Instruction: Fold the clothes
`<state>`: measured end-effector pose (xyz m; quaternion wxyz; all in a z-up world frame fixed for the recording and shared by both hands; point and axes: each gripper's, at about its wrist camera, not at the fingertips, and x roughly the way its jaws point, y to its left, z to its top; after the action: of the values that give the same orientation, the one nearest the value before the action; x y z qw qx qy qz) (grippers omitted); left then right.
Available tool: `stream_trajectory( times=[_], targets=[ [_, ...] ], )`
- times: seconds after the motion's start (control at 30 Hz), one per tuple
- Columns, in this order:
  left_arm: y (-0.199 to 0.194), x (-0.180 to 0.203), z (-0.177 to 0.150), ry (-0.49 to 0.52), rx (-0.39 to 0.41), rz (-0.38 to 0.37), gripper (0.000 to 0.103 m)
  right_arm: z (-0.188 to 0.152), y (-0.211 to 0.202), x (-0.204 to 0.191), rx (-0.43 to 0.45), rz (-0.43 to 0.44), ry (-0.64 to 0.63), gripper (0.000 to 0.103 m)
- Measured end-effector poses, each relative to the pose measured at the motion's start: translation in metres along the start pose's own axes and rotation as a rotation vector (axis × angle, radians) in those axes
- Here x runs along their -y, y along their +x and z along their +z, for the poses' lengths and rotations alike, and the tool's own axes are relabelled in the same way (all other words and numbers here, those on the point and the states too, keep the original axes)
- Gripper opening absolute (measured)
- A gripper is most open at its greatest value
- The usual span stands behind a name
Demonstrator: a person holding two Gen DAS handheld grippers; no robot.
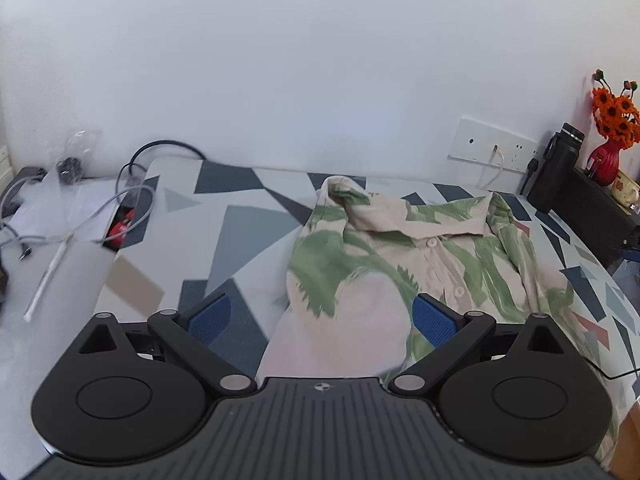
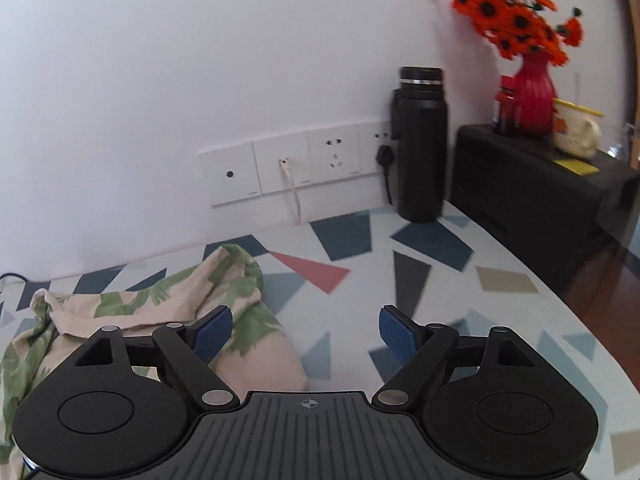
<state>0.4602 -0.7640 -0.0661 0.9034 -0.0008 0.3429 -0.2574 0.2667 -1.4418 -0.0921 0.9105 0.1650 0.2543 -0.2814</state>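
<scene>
The shirt (image 1: pixel 404 248) lies on the table (image 1: pixel 224 240), flask (image 2: pixel 420 144) behind right.

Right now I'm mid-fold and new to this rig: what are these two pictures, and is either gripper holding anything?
Each picture comes from a camera on a hand-held two-finger gripper, looking along its blue-padded fingers. The left gripper is open above the green-and-beige shirt, which lies rumpled, collar visible, on the patterned tablecloth. The right gripper is open too, over the cloth beside the shirt's edge. Neither holds anything. By the wall stand a black bottle and a red vase of orange flowers.
</scene>
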Motion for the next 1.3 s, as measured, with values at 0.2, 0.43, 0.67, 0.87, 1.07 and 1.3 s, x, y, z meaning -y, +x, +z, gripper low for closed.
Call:
stream_trajectory(
  times=[0.2, 0.43, 0.67, 0.87, 1.07, 1.3],
  targets=[
    [-0.066, -0.024, -0.029, -0.084, 0.033, 0.041, 0.099, -0.017, -0.094, 0.065, 0.037, -0.139, 0.143, 0.078],
    [-0.077, -0.005, -0.075, -0.045, -0.064, -0.011, 0.099, -0.049, -0.146, 0.092, 0.034, -0.247, 0.186, 0.081],
    [-0.038, 0.039, -0.113, 0.02, -0.21, -0.118, 0.1, -0.084, -0.117, 0.043, -0.069, -0.113, 0.164, 0.081],
    [-0.005, 0.061, -0.11, 0.026, -0.257, -0.149, 0.085, -0.108, -0.065, -0.042, -0.152, 0.036, 0.015, 0.081],
    [-0.011, 0.059, -0.114, 0.07, -0.312, -0.133, 0.042, -0.122, -0.033, -0.104, -0.291, 0.162, -0.185, 0.054],
    [-0.02, 0.068, -0.131, 0.132, -0.345, -0.139, 0.06, -0.134, -0.022, -0.091, -0.383, 0.204, -0.169, 0.004]
  ],
)
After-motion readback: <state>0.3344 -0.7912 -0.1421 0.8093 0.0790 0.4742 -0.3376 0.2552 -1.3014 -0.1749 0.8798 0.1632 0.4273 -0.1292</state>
